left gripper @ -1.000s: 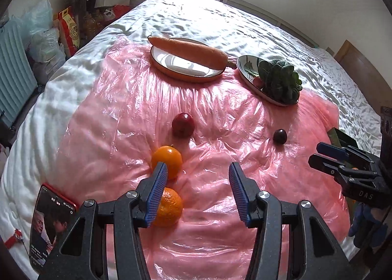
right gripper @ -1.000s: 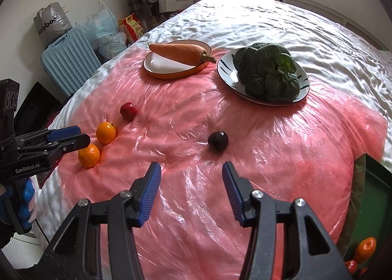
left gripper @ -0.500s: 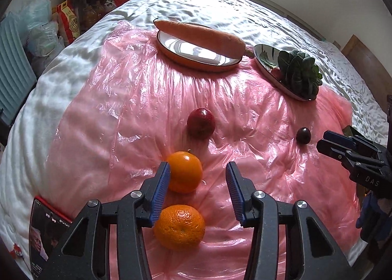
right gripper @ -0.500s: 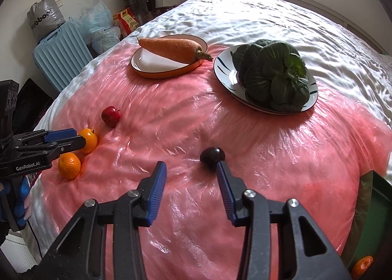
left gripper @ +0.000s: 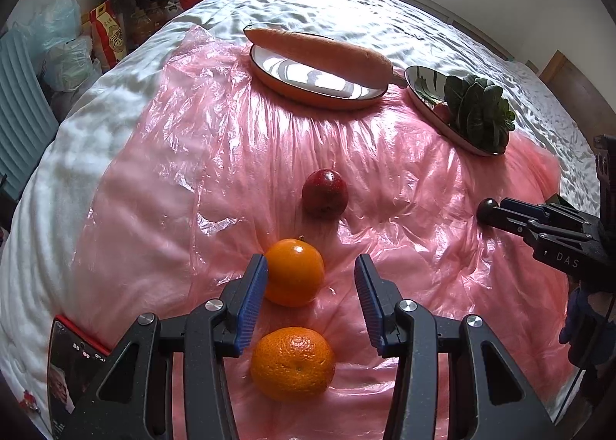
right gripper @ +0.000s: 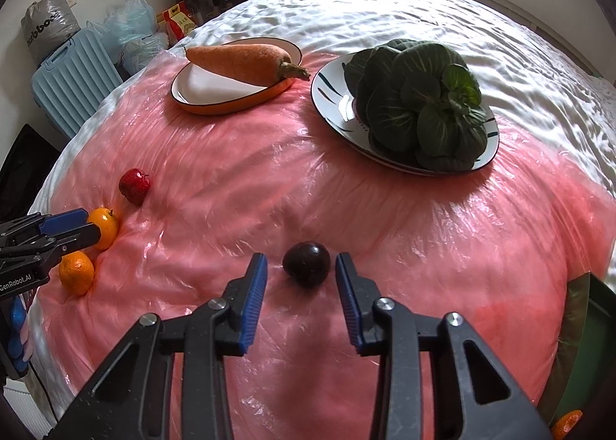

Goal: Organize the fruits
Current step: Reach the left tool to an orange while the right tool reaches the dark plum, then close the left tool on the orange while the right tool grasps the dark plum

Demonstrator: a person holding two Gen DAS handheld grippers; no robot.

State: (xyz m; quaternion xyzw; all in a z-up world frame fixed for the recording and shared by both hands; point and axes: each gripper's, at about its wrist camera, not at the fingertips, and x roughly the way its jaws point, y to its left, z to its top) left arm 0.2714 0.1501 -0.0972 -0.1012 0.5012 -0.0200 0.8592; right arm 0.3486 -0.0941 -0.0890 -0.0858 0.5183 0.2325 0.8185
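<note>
Jaws of both grippers gape, empty; right gripper (left gripper: pixel 496 214) half-hides dark plum (left gripper: pixel 486 208).

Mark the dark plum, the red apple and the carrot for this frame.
dark plum (right gripper: pixel 307 264), right wrist view, centre of its upper face.
red apple (left gripper: pixel 324 193), left wrist view, middle of its skin.
carrot (right gripper: pixel 238 61), right wrist view, middle of its body.

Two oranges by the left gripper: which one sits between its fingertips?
The far orange, next to the red fruit. It lies between the open left gripper fingertips; the near orange sits lower, back between the arms.
</note>
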